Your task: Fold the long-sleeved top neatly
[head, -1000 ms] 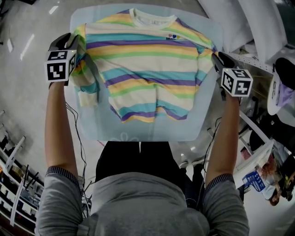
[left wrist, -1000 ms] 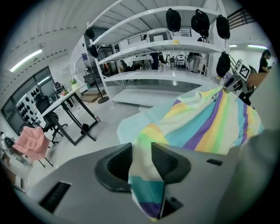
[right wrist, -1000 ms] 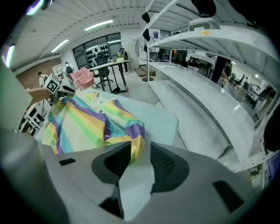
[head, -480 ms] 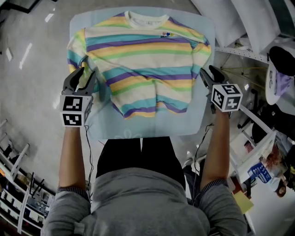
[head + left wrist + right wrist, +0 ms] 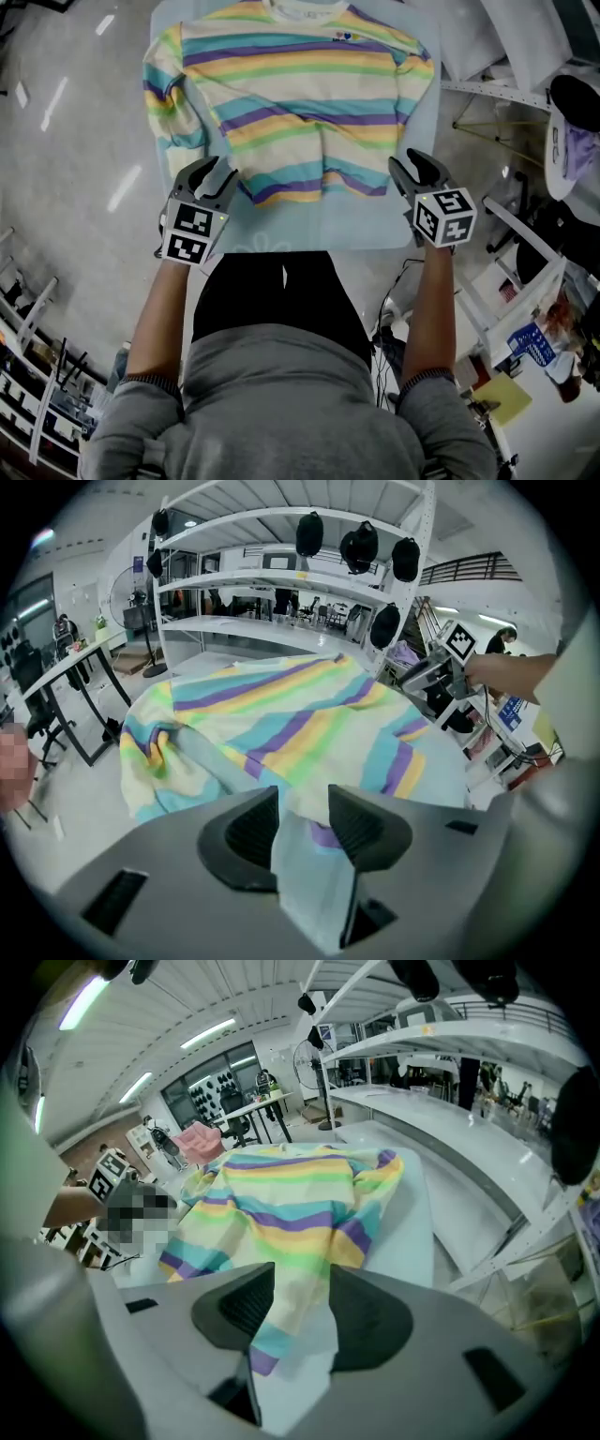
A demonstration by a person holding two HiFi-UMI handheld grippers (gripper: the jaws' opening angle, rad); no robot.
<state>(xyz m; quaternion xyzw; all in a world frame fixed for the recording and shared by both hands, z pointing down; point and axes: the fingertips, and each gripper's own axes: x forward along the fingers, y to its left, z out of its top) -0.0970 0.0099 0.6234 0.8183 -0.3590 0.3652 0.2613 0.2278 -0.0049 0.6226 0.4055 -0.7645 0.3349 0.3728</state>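
The striped long-sleeved top (image 5: pixel 300 94) lies flat on the pale blue table (image 5: pixel 309 230), collar away from me and both sleeves bunched in at its sides. My left gripper (image 5: pixel 214 176) hovers by the hem's near left corner. Its jaws have just been opening and stand open, with only table and the purple hem edge (image 5: pixel 323 834) seen through the gap. My right gripper (image 5: pixel 412 169) is beside the hem's near right corner. It too has just been opening and stands open (image 5: pixel 302 1283) over the hem, gripping nothing.
A white shelving rack (image 5: pixel 492 94) stands just right of the table, with a black cap (image 5: pixel 577 103) and clutter beyond it. Grey floor lies to the left. The table's near edge runs against my legs (image 5: pixel 281 291).
Both grippers have drawn back toward me, from the top's sleeve sides down to the two near hem corners. The top lies where it was.
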